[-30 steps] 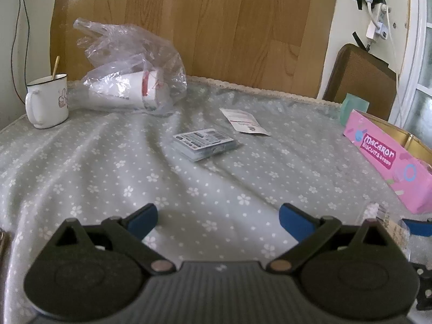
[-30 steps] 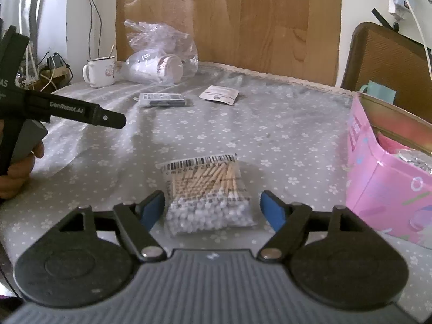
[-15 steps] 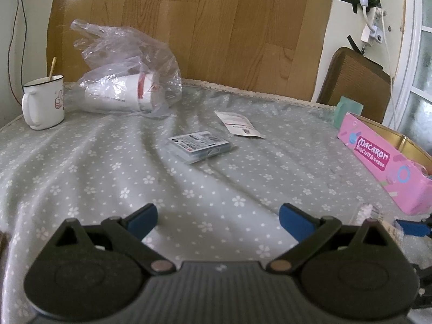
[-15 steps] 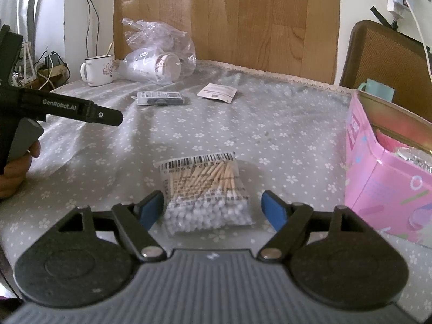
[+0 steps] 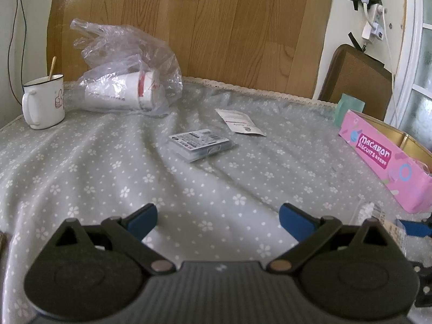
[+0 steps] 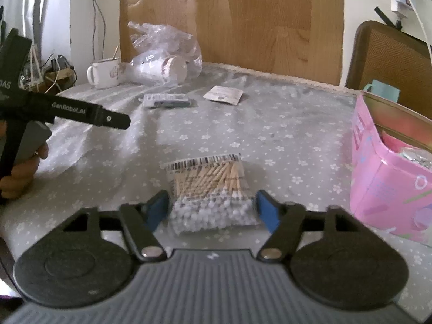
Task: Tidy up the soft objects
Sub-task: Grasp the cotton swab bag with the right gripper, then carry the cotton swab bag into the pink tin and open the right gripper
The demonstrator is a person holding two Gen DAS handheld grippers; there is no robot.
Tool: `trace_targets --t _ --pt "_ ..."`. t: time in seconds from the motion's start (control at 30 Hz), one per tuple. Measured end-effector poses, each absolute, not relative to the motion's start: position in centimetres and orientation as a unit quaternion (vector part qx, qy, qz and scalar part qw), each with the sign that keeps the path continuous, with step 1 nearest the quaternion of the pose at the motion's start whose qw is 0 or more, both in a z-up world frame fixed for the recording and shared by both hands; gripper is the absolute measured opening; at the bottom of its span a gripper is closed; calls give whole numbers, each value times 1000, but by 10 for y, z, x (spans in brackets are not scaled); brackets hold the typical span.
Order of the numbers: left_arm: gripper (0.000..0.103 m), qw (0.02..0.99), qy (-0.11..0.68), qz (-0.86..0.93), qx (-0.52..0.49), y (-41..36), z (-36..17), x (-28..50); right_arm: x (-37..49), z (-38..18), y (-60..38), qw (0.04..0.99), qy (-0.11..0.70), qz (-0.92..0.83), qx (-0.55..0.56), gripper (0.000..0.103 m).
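Observation:
A clear bag of cotton swabs (image 6: 208, 189) lies on the flowered tablecloth, right in front of my right gripper (image 6: 212, 209). The jaws are closing, and the blue pads (image 6: 159, 208) stand at the bag's two sides without visibly squeezing it. To its right is the open pink macaron tin (image 6: 383, 189). My left gripper (image 5: 218, 220) hovers open over bare cloth with nothing between its pads. A flat blue-labelled packet (image 5: 201, 144) and a white sachet (image 5: 239, 121) lie farther back. In the left wrist view the swab bag (image 5: 365, 212) shows at the right edge.
A plastic bag with paper cups (image 5: 127, 81) and a white mug (image 5: 44, 102) stand at the back left. A brown chair (image 5: 353, 81) and a teal item (image 5: 349, 108) sit behind the tin. A hand (image 6: 21, 172) holds the left gripper's handle at the left.
The right gripper's jaws have come closer together around the swab bag. The left gripper has stayed open in the same place.

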State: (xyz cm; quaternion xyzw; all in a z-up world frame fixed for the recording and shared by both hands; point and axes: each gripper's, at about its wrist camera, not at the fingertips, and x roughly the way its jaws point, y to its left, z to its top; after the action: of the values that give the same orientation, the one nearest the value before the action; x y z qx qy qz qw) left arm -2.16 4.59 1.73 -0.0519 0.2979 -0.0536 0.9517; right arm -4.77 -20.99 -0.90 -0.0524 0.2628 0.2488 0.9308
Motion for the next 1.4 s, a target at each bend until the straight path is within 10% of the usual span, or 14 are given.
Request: trace_targets --t 1.17,1.4 --pt "100 948 307 -63 -48 46 17 -20 -74 -11 -233 929 269 250 -49 61" --pt "100 940 330 -67 -49 47 14 -12 -99 -16 -266 937 274 216 -8 80"
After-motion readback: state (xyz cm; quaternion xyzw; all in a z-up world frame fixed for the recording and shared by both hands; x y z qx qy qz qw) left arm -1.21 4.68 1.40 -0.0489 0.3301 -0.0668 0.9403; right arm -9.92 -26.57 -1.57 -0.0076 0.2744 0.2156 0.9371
